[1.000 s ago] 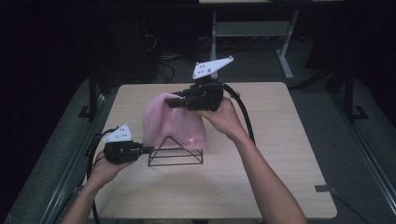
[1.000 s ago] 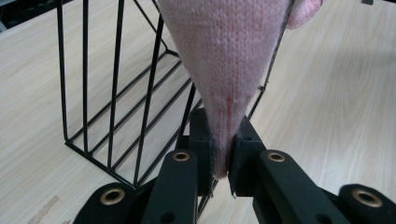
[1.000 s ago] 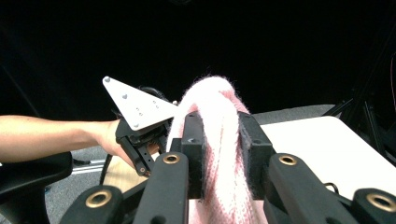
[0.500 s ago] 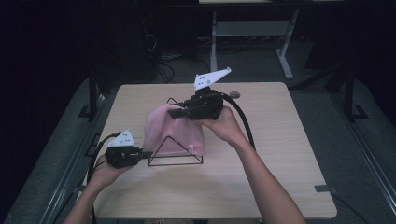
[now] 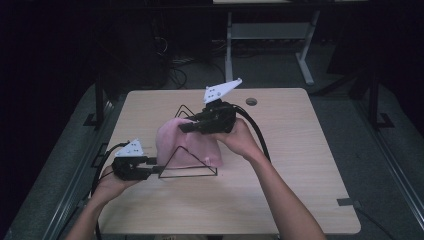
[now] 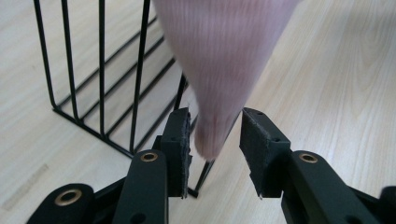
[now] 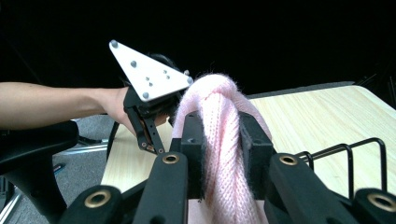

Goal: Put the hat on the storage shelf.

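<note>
Your right gripper is clenched on a fold of the pink knit, lifting it so it drapes over the black wire rack. Your left gripper sits released, the knit's hanging tip between its fingers, probably steadying the rack. Versus a second ago, the right gripper has dropped lower and swung toward the left.

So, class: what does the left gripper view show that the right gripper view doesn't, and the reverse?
Left gripper view alone: open jaws either side of the pink knit's hanging tip, and the wire rack's bars standing on the table.

Right gripper view alone: jaws clamped on a bunched fold, plus the other gripper and a forearm.

Both: knit, rack, table.
</note>
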